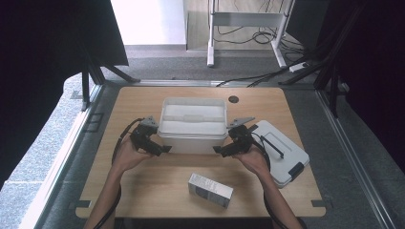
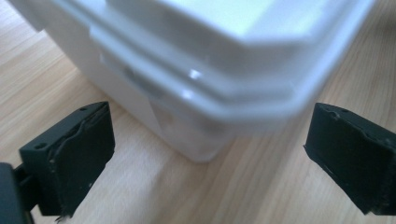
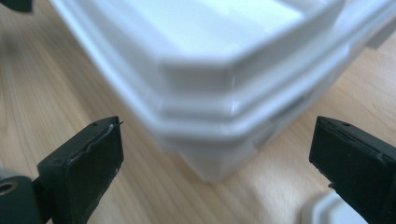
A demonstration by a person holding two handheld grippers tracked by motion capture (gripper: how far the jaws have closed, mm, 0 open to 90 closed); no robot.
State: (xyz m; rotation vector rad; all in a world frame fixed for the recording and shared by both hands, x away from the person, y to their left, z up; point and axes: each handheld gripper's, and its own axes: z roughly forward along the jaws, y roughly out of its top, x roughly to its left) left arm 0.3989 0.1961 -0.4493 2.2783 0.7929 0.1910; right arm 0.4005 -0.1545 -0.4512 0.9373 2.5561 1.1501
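Note:
A white plastic bin (image 1: 193,125) stands without a lid in the middle of the wooden table (image 1: 143,191). My left gripper (image 1: 165,149) is at the bin's near left corner, open, with nothing between its jaws. My right gripper (image 1: 217,150) is at the near right corner, also open and empty. In the left gripper view the bin (image 2: 210,60) looms close, its corner centred ahead of the left gripper (image 2: 210,140). The right gripper view shows the bin (image 3: 210,70) equally close ahead of the right gripper (image 3: 212,149). Neither set of pads touches the bin.
A white lid (image 1: 282,152) with a black handle and black latches lies flat to the right of the bin, under my right hand; its corner (image 3: 327,212) shows by the right jaw. A small grey carton (image 1: 210,190) lies near the table's front edge.

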